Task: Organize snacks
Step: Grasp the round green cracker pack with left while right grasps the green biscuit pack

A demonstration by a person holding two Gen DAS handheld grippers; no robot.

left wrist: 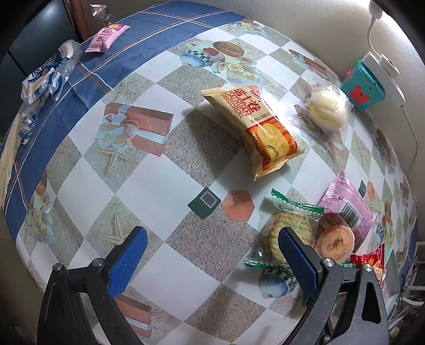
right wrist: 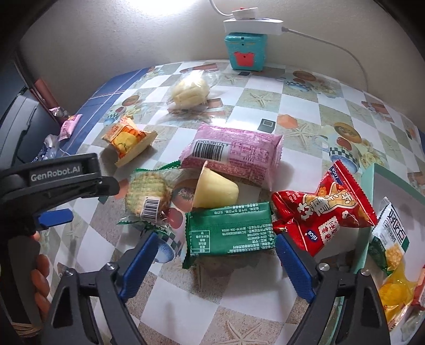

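Observation:
Snack packs lie on a checked tablecloth. My left gripper [left wrist: 212,254] is open and empty, above the table left of a clear-wrapped round cracker [left wrist: 292,233], an orange-lidded jelly cup [left wrist: 336,242] and a pink pack [left wrist: 348,204]. A yellow Swiss roll pack [left wrist: 255,127] and a wrapped white bun [left wrist: 326,108] lie farther off. My right gripper [right wrist: 215,254] is open and empty, its fingers either side of a green pack [right wrist: 228,231]. Around it lie a red pack [right wrist: 324,212], the jelly cup [right wrist: 215,189], the cracker [right wrist: 147,193] and the pink pack [right wrist: 233,154].
A mint-green tray [right wrist: 372,212] at the right holds several packs. A teal box [right wrist: 244,53] with a white power strip [right wrist: 252,25] stands at the wall. More wrappers lie on the blue cloth at the far left [left wrist: 45,79]. The left gripper's body [right wrist: 53,180] is at the left.

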